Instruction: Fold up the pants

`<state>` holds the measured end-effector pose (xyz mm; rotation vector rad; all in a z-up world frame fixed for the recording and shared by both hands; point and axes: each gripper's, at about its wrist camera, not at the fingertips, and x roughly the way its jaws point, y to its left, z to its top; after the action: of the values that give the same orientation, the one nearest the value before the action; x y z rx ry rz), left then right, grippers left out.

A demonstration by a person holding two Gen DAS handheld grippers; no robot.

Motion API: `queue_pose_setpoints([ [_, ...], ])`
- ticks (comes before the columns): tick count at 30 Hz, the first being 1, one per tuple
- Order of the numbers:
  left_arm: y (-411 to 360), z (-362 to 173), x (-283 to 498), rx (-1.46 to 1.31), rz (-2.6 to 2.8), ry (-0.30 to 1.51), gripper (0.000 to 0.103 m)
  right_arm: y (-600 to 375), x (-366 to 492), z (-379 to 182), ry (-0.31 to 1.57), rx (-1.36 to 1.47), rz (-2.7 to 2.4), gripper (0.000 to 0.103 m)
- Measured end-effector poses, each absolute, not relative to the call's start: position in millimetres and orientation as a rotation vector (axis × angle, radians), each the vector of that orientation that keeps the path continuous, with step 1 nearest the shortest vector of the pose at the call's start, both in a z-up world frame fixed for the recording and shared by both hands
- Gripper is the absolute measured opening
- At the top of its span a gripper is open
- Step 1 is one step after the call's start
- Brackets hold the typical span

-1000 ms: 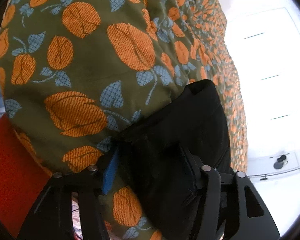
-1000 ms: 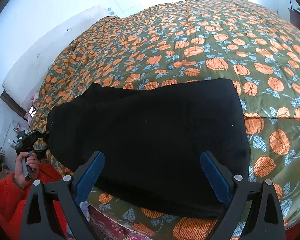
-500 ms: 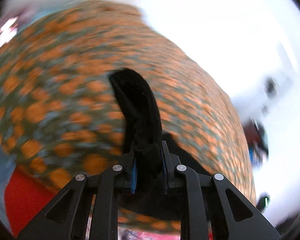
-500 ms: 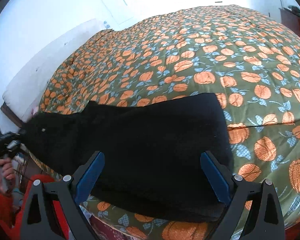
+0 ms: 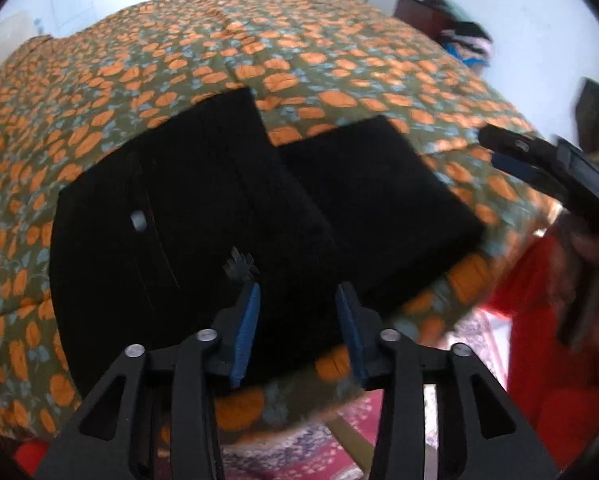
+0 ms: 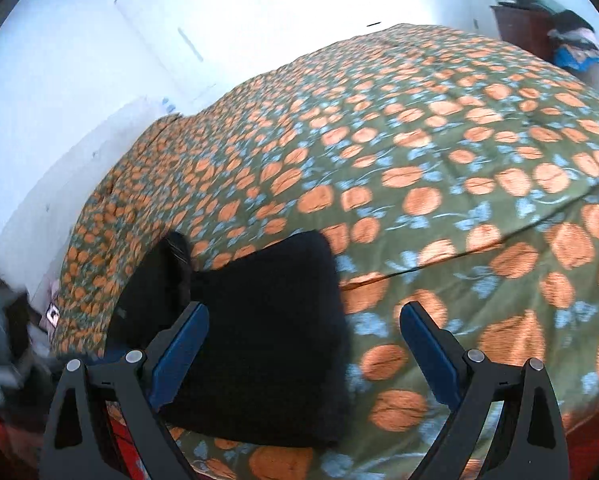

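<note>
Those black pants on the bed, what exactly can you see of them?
The black pants look like thick, matte, soft cloth. They lie folded over on the orange-and-green floral bedspread, near its front edge, one thick layer overlapping another that spreads to the right. A small pale button or rivet shows on the upper layer, beside a thin seam line. Only the bedspread touches them: the left tool hovers above with its jaws opening and nothing between them.

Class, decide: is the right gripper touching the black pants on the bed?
Apart. The right wrist view shows the right gripper open, its blue pads hanging above the black pants, nothing between them.
</note>
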<state>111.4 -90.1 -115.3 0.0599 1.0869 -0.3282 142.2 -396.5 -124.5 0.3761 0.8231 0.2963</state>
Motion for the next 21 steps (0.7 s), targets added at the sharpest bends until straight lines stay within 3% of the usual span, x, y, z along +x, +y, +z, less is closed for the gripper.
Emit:
queue_pose_setpoints([
  [1, -81, -105, 104, 0.046, -0.338, 1.066, 0.063, -401, 141, -124, 0.814, 0.381, 0.290, 0.096],
  [4, -44, -73, 95, 0.003, -0.270, 0.951, 0.079, -407, 144, -128, 0.819, 0.391, 0.282, 0.096],
  [8, 28, -69, 123, -0.085, -0.032, 0.883, 0.077, -394, 150, -128, 0.840, 0.413, 0.325, 0.096],
  [10, 47, -88, 141, -0.120, 0.055, 0.902, 0.052, -376, 151, -121, 0.841, 0.405, 0.392, 0.096],
  [16, 7, -158, 145, -0.064, -0.013, 1.044, 0.003, -328, 158, -118, 0.928, 0.460, 0.612, 0.096],
  [19, -14, -156, 132, -0.026, -0.056, 1.025, 0.000, -314, 167, -133, 1.033, 0.522, 0.703, 0.096],
  [21, -19, -152, 129, -0.008, -0.068, 1.025, 0.000, -304, 177, -149, 1.131, 0.566, 0.761, 0.087],
])
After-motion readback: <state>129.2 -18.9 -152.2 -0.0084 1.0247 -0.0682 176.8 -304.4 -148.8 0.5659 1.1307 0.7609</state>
